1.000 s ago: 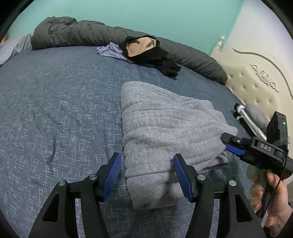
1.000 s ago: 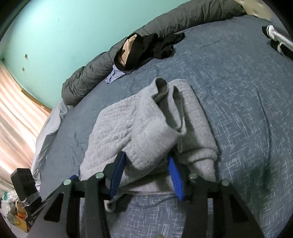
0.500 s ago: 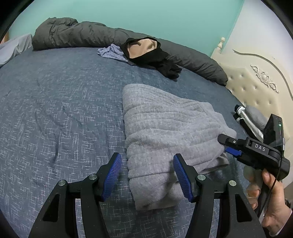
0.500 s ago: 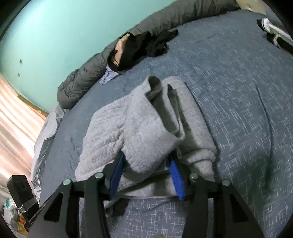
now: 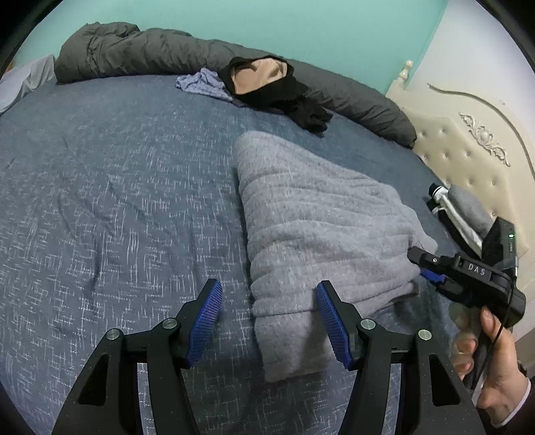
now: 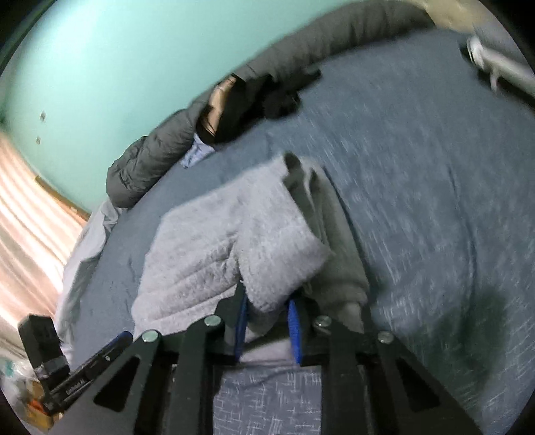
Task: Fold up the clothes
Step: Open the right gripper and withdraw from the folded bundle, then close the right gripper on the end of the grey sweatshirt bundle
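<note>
Fabric of the grey garment (image 6: 234,234) is pinched in the right gripper (image 6: 267,329) — a fold, lifted off the bed (image 5: 100,167). The left gripper (image 5: 267,321) hangs spread wide over the near edge — gripping nothing.

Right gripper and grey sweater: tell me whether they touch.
Touching. The right wrist view shows the right gripper with both blue pads pinching a fold of the grey sweater.

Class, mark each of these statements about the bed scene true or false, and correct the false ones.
1. The left gripper is open. True.
2. The right gripper is shut on the grey garment. True.
3. The grey garment lies on a wooden floor. False: it lies on the blue bedspread.
4. The black garment lies on top of the grey one. False: it lies apart, near the dark duvet.
5. The wall is red. False: it is turquoise.
</note>
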A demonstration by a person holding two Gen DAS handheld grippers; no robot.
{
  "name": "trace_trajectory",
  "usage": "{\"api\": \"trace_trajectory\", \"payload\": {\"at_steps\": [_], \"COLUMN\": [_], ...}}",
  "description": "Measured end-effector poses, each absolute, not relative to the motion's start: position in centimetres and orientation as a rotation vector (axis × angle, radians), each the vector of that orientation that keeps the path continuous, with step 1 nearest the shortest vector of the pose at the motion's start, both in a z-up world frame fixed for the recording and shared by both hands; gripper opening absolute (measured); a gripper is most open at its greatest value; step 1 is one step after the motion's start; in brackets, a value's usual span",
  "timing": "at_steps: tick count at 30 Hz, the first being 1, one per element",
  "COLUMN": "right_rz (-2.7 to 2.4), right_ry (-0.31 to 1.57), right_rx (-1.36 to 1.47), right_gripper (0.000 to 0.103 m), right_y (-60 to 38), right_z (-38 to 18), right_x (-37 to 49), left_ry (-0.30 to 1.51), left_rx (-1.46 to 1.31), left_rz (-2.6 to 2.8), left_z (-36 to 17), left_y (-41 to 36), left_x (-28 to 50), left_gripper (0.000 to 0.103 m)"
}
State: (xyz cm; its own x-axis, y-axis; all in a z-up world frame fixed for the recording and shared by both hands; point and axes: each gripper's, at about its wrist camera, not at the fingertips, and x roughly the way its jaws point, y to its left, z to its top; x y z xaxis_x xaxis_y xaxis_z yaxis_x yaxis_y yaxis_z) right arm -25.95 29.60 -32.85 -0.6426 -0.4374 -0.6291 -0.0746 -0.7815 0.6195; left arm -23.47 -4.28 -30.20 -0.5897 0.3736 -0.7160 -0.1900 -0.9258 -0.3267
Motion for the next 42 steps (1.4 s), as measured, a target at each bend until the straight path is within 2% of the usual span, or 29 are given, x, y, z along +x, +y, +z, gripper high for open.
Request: {"api": "trace_trajectory", "payload": {"at_steps": [1,3,4,7,11,12,14,19,23,28,30,35,40,42], "right_rz": [-2.479,-2.537,-2.571,-2.686,-2.738,-2.716,-2.662,-2.588,-2.565,-2.591,-2.6,-2.635,-2.558,-2.498], "right_ry": [-0.983,-0.942,-0.912,-0.777,-0.688,-0.661,-0.597,-0.512,-0.484,-0.437,-0.425,-0.541,-0.573,-0.591], "right_rx": [1.213,1.213,1.211,1.107,0.937,0.933,0.949,1.044,1.212,1.242,1.25,1.195,1.158,1.202], "right_gripper": [0.034,0.052,0.053,0.053,0.052,0.046,0.039,0.037,0.03,0.027,0.027,0.03,0.036,0.043], "right_y": [30.1,30.3,30.4,30.3,29.7,29.1,27.3,23.3,22.0,21.5,21.5,22.5,21.2,20.2], "right_z": [-33.3,-32.3,-31.7,-29.1,-25.8,-25.4,-25.0,-26.7,-30.6,-33.0,-32.5,-29.5,-28.4,-29.2], "right_x": [-25.8,-25.2,-24.8,-23.3,-22.8,-23.1,-24.1,-26.9,-28.5,-28.1,-28.2,-26.5,-21.3,-19.9], "left_ry": [-0.312,-0.329,-0.345,-0.369,-0.354,-0.354,-0.351,-0.35,-0.349,-0.349,-0.35,-0.379,-0.411,-0.421], "left_rx": [-1.226,-1.256,-1.273,-1.283,-1.282,-1.283,-1.286,-1.301,-1.326,-1.339,-1.327,-1.294,-1.26,-1.251], "left_rz": [2.521,2.511,2.51,2.508,2.513,2.512,2.512,2.5,2.484,2.466,2.479,2.525,2.579,2.593], "left_z": [-30.4,-30.9,-31.1,-31.2,-31.1,-31.2,-31.3,-31.6,-32.0,-32.2,-31.8,-30.6,-29.5,-29.4], "left_y": [-4.3,-4.6,-4.8,-5.2,-5.1,-5.0,-5.0,-5.1,-5.2,-5.4,-5.9,-8.2,-10.8,-11.7], "left_x": [-23.6,-23.8,-23.9,-24.1,-24.1,-24.1,-24.1,-24.2,-24.4,-24.5,-24.2,-22.6,-21.3,-20.8], "left_gripper": [0.063,0.063,0.063,0.063,0.063,0.063,0.063,0.063,0.063,0.064,0.064,0.064,0.064,0.064]}}
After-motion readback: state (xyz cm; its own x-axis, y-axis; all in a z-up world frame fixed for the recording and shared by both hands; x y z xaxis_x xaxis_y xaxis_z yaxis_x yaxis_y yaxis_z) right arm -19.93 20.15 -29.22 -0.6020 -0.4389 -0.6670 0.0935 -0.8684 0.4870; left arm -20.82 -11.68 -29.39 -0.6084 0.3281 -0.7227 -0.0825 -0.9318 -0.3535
